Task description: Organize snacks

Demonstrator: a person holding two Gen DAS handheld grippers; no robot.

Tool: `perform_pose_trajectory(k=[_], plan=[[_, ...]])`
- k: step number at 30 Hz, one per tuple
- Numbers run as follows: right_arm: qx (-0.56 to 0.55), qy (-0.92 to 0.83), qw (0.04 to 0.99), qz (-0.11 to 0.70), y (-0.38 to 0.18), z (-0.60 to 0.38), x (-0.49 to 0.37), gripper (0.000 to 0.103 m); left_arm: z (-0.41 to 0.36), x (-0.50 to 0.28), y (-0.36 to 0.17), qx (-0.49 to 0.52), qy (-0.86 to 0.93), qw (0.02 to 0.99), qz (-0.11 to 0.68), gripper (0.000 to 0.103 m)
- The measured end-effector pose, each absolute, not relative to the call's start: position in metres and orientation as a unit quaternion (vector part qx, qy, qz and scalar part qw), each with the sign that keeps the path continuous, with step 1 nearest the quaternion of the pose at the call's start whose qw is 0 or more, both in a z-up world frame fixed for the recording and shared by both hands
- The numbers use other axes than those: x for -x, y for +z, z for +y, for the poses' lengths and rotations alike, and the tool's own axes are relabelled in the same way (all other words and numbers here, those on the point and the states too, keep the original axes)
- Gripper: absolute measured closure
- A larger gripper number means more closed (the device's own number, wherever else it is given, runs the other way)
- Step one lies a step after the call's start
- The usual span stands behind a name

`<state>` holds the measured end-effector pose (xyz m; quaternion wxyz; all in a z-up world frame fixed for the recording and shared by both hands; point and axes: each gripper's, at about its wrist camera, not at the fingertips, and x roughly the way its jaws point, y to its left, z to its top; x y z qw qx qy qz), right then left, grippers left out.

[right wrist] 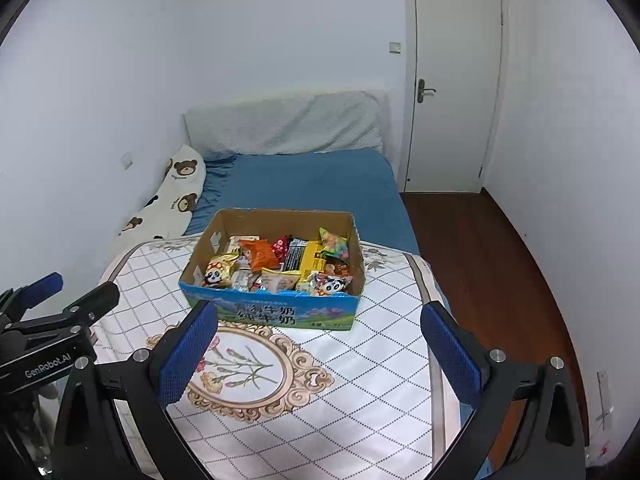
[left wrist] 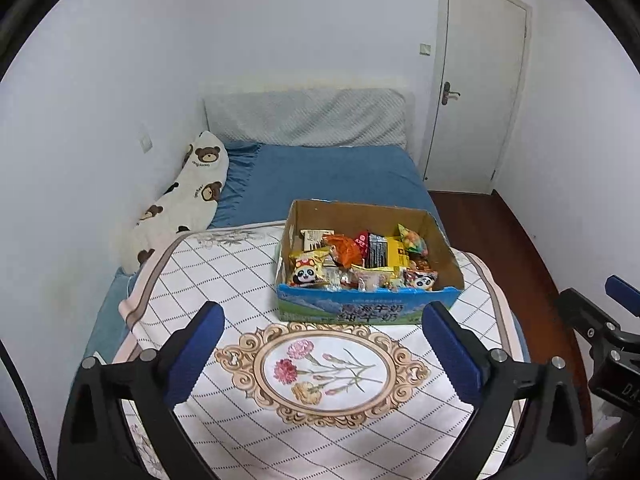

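Cardboard box (left wrist: 368, 304), open top, sits on white quilt (left wrist: 224, 280) over blue bed (left wrist: 320, 176); snacks (left wrist: 360, 260) heaped inside. Bear pillow (left wrist: 180, 208) along wall, door (left wrist: 476, 88) beyond. Left gripper (left wrist: 320, 344) and right gripper (right wrist: 320, 344): fingers wide, empty, short of box.
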<state>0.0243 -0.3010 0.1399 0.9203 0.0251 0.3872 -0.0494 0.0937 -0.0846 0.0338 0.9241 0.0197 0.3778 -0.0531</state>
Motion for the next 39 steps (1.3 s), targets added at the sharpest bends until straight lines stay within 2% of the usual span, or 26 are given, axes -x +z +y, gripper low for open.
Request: perform_pose_trajectory(k=[20, 39], plan=[[-0.032, -0.077, 0.902, 0.424, 0.075, -0.311, -0.113, 0.0, -0.105, -0.175, -0.019, -0.036, -0.031, 0.907, 0.419, 0.001], [-0.023, -0.081, 0.893, 0.443, 0.057, -0.31, -0.131, 0.0, -0.107, -0.188, -0.031, -0.041, -0.027, 0.902, 0.428, 0.001]])
